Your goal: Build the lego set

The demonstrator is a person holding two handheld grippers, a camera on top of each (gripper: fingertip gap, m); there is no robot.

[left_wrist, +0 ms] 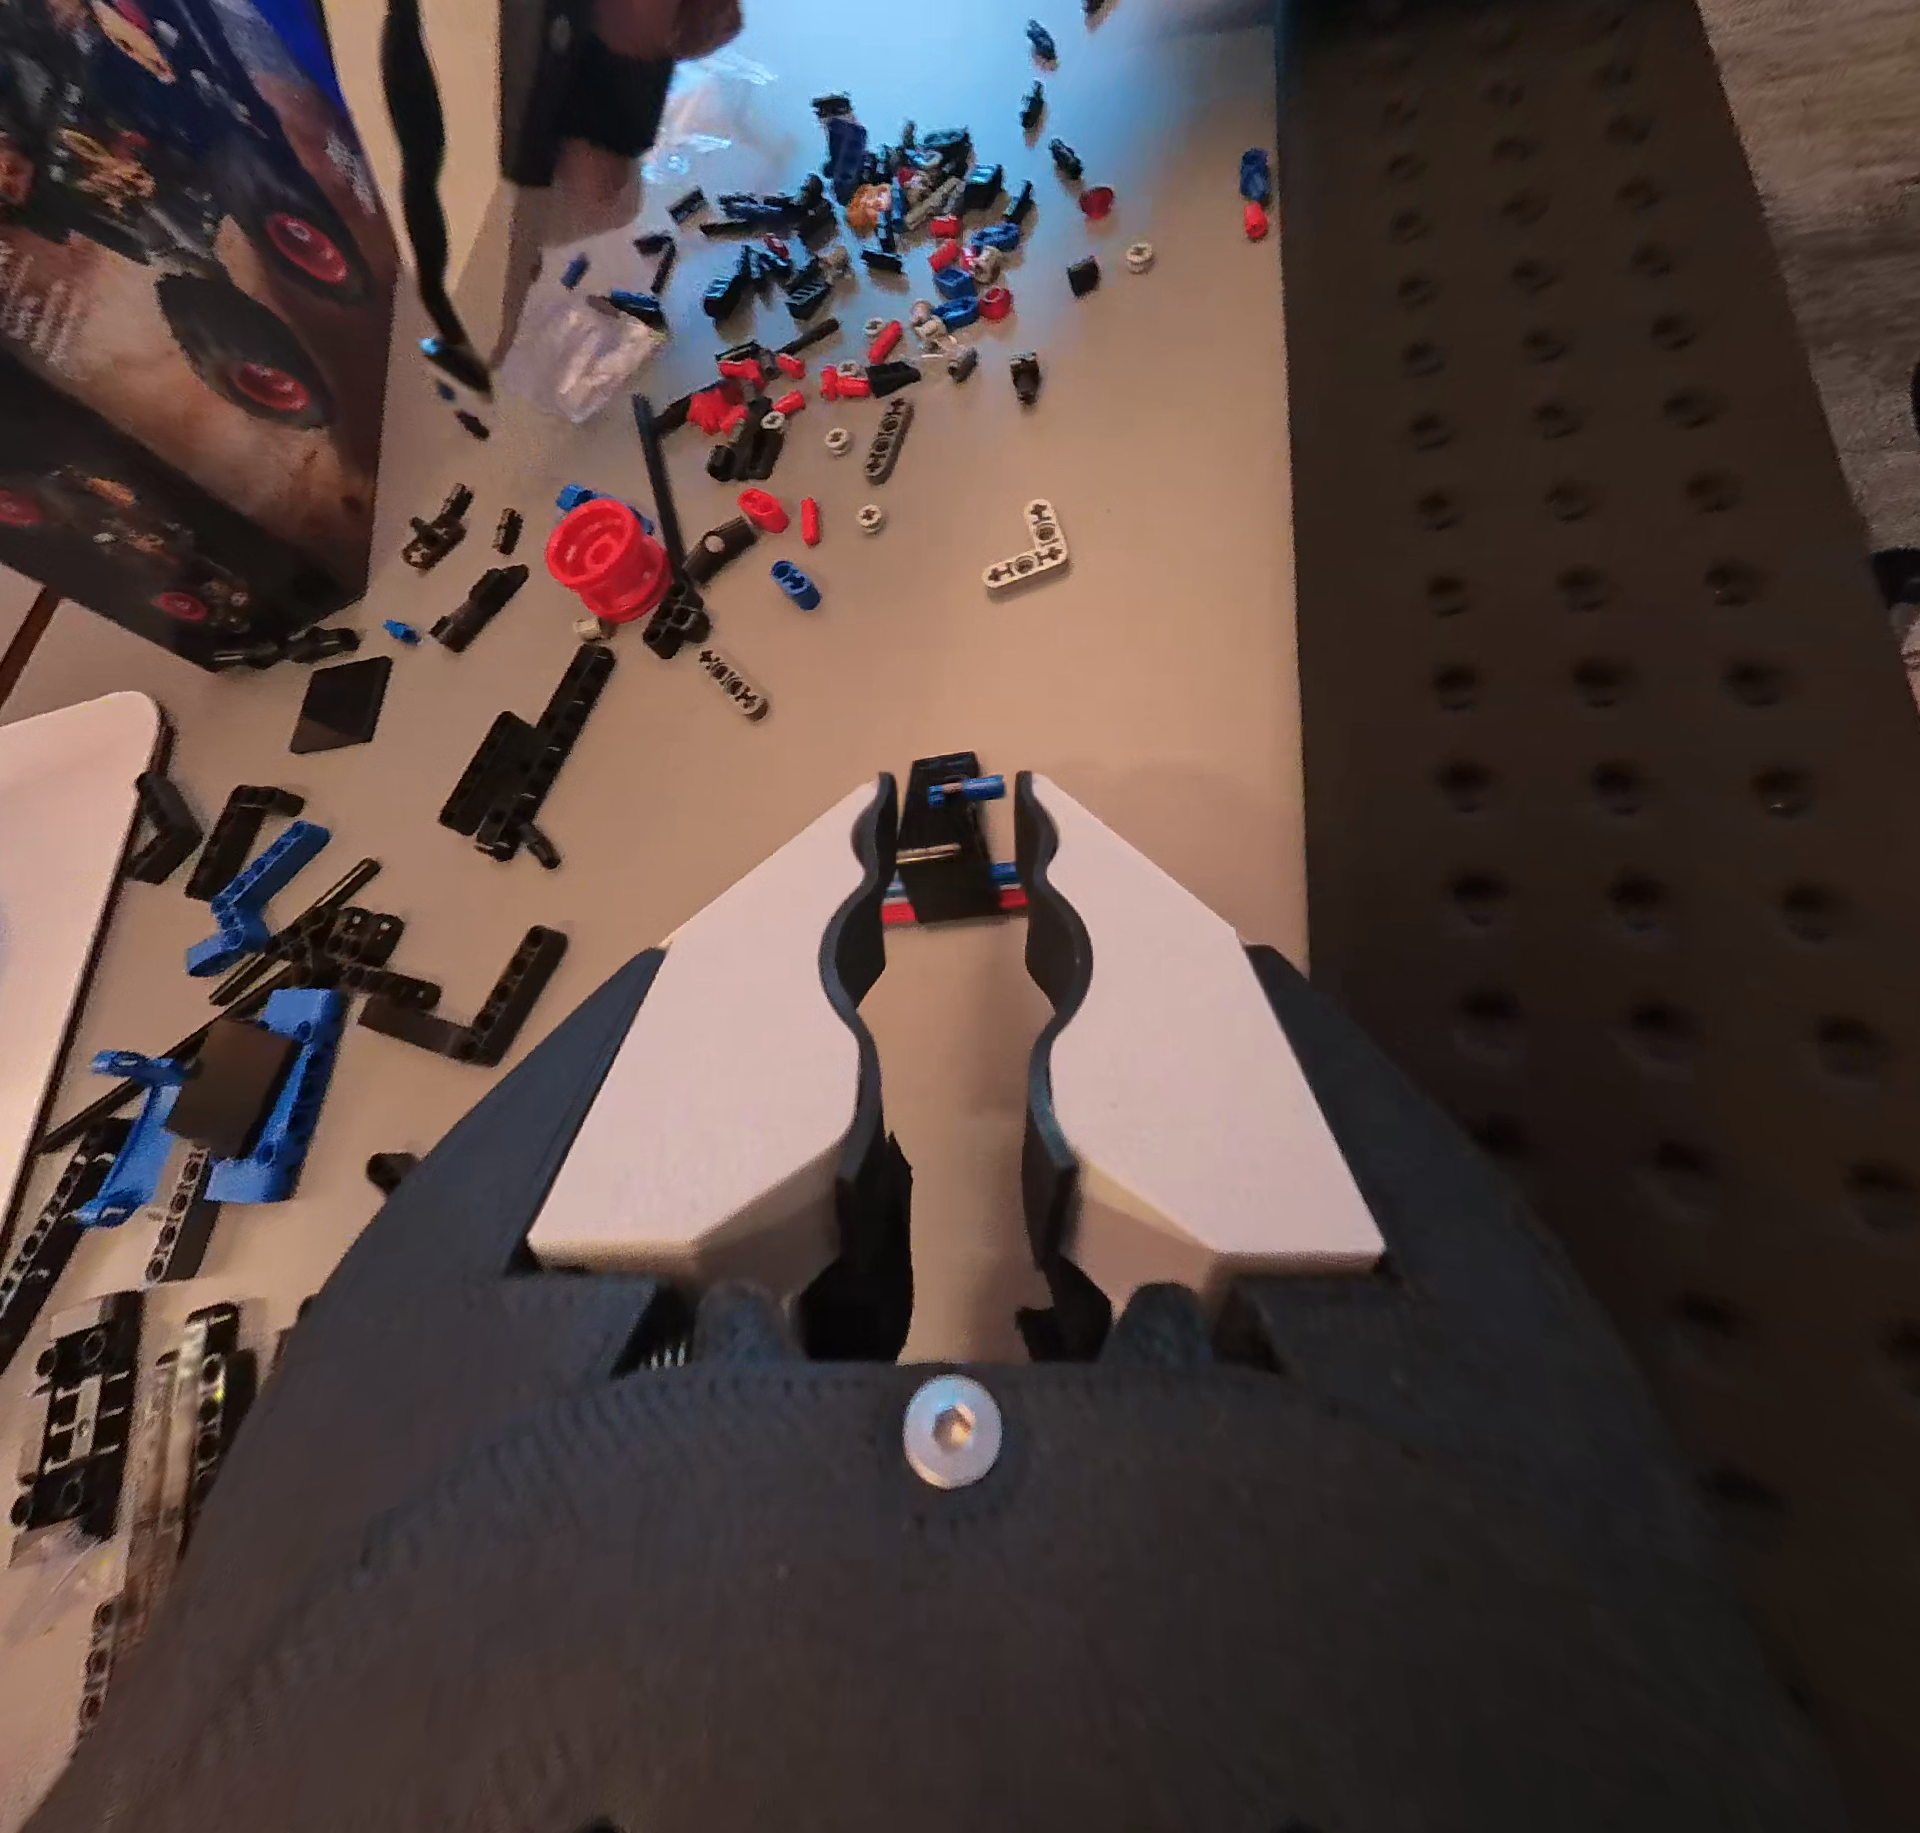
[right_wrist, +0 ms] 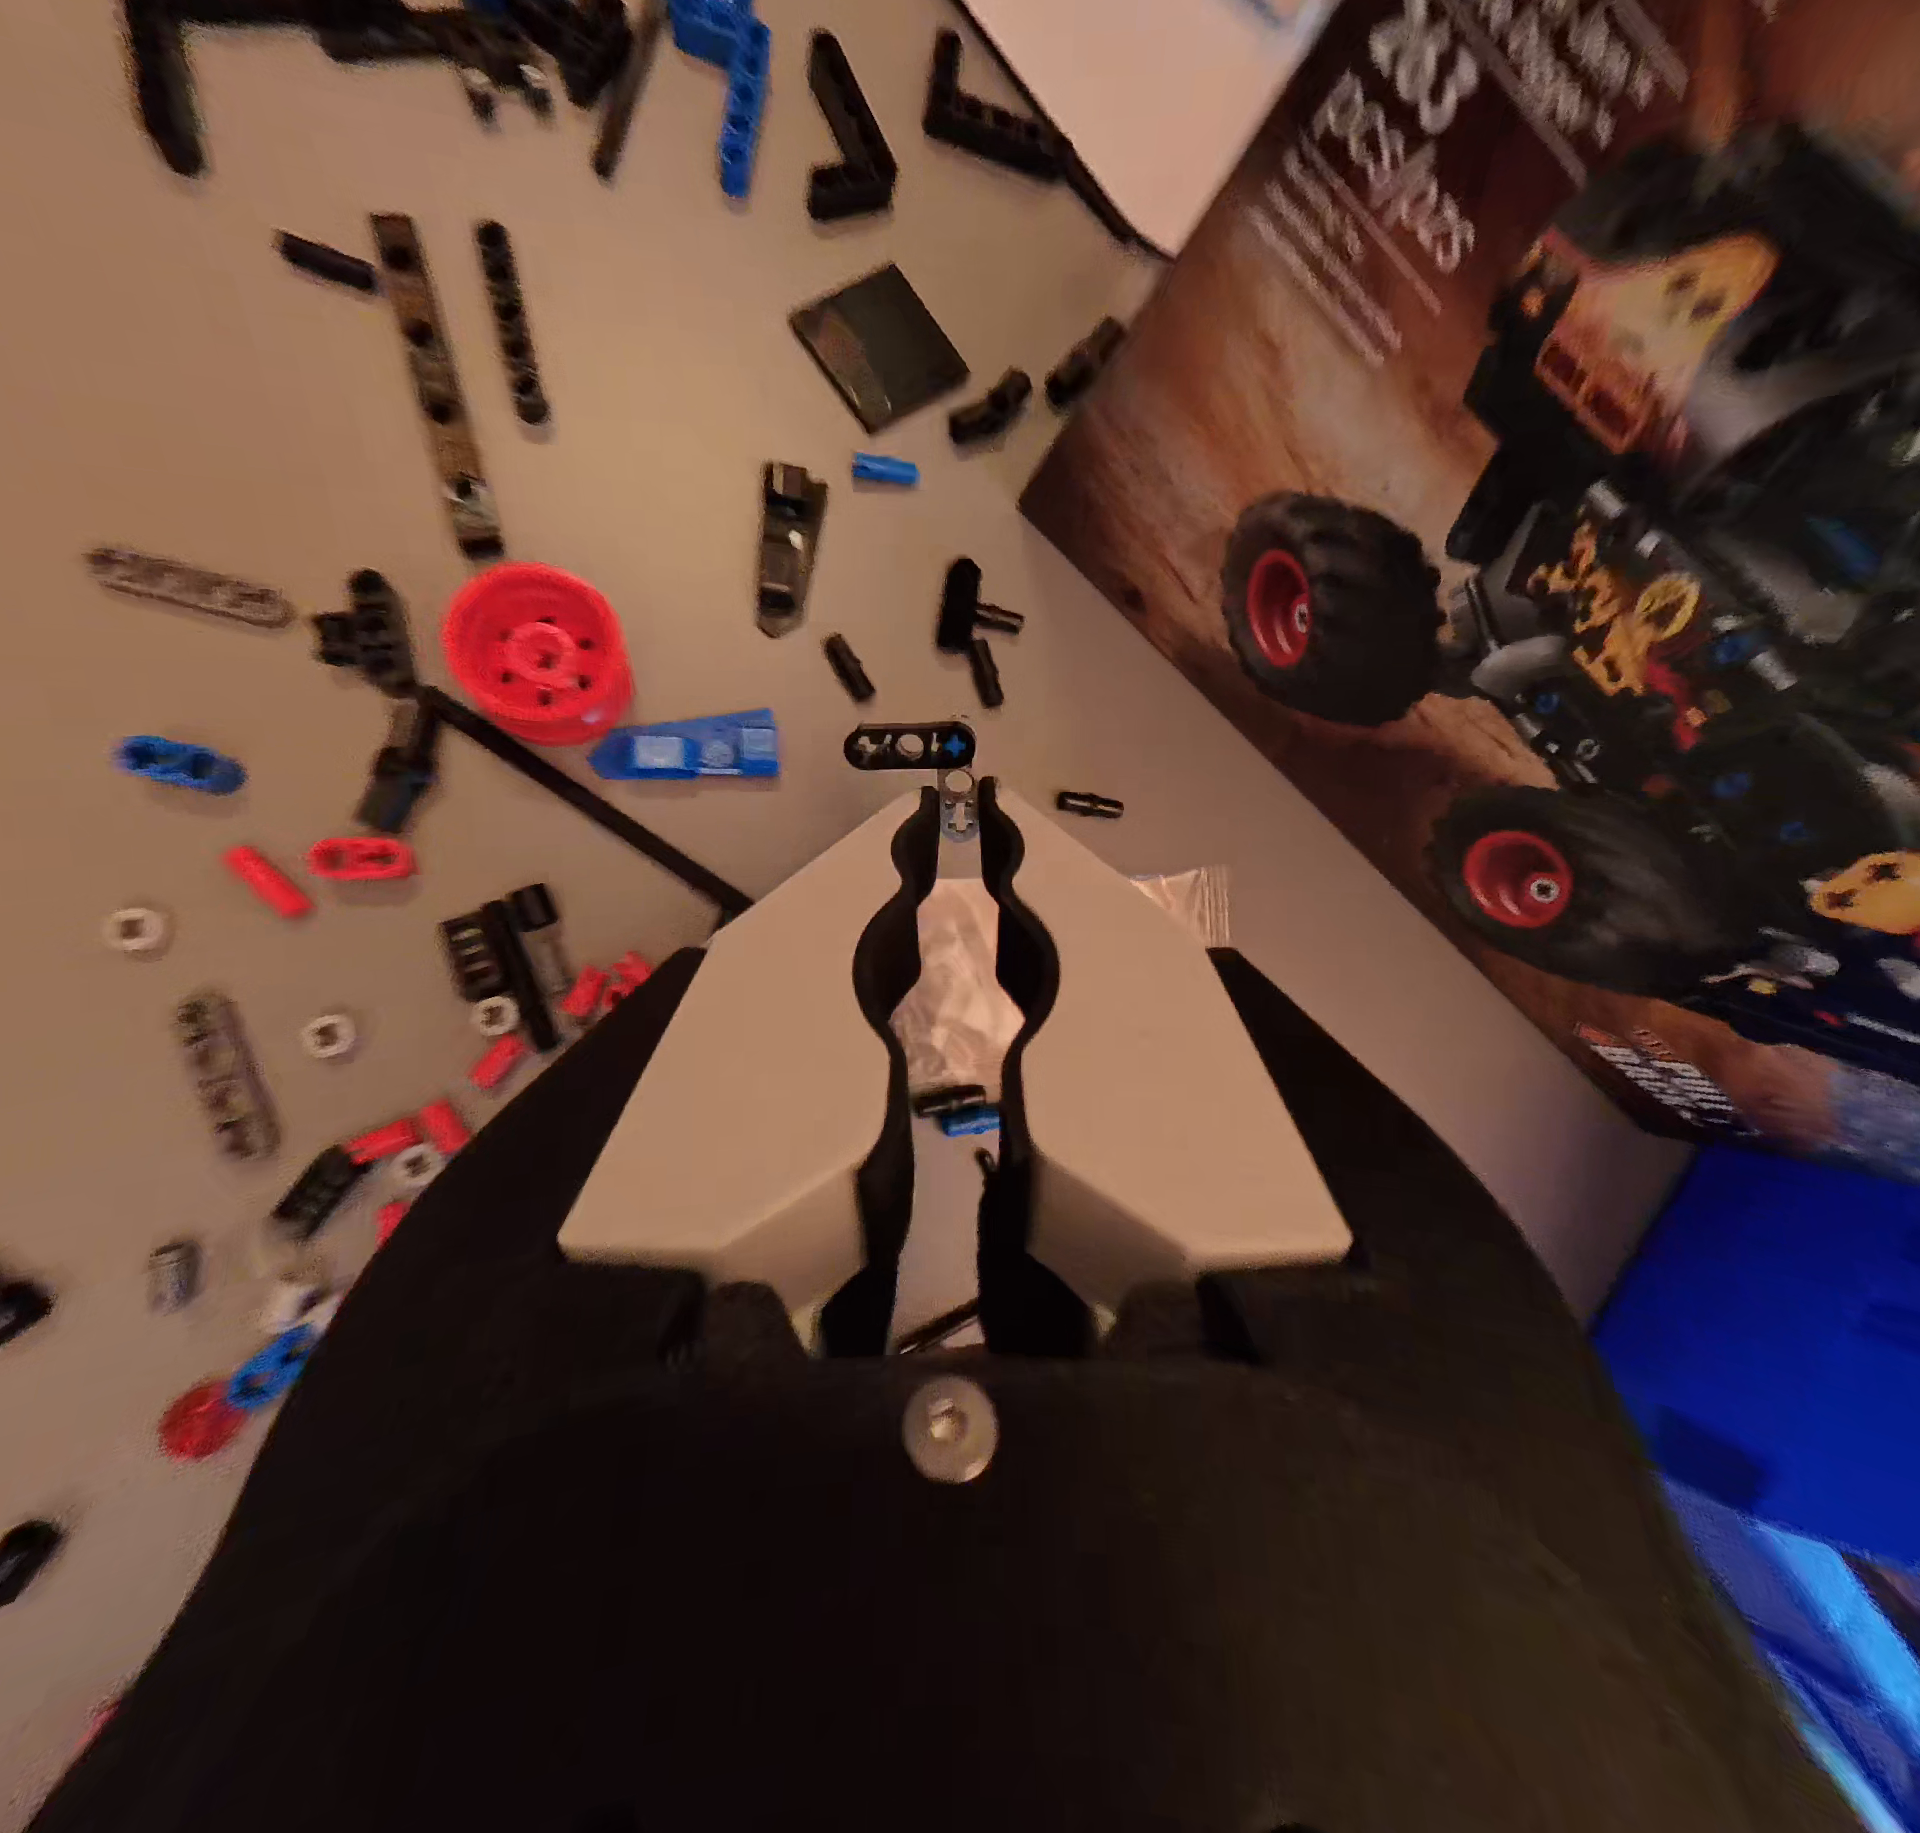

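Black jaws of the left gripper (left_wrist: 954, 796) squeeze a small black lego build (left_wrist: 943, 853) with a blue pin above the table (left_wrist: 1143, 640). Right gripper (right_wrist: 957, 804) pinches a thin grey lego beam (right_wrist: 958, 804) near the red wheel (right_wrist: 535, 653).

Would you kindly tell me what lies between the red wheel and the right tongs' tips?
In the right wrist view, a blue wedge piece lies between the red wheel and the right tongs.

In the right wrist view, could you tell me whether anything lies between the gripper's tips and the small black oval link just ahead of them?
Only what the right gripper already pinches: a small grey piece sticking out toward the black link. Otherwise bare table separates them.
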